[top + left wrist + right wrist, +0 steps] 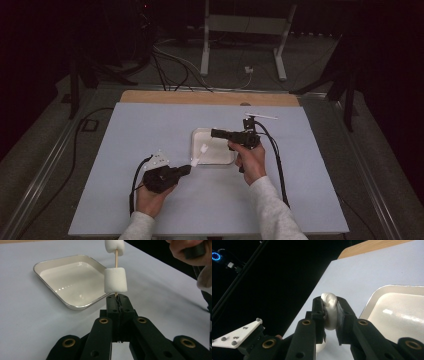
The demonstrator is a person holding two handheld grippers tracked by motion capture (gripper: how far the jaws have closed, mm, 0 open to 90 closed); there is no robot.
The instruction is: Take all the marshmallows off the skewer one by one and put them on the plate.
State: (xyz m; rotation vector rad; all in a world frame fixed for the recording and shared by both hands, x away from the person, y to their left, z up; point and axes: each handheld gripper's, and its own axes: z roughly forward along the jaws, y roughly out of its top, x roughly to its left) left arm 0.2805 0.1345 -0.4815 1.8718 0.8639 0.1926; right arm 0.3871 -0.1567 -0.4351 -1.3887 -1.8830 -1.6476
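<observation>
**Skewered marshmallows by a white tray, third marshmallow pinched**

Left gripper (117, 298) has its black jaws fully closed on a thin wooden skewer (116, 261), which stands up the centre of the left gripper view. Two soft white cylindrical marshmallows are threaded on it: lower marshmallow (115, 280) just above the jaw tips, upper marshmallow (114, 246) cut off by the top edge. Glossy white rounded-corner tray (75, 306) sits upper left of that frame on the pale blue matte table cover (30, 327).

Right gripper (330, 312) squeezes a third marshmallow (329, 306), squashed between the pads; tray at right edge there. High view shows both hands mid-frame, left gripper (189, 169) at the tray's lower-left corner (196, 161), right gripper (214, 133) over its top rim; marshmallows are tiny there
</observation>
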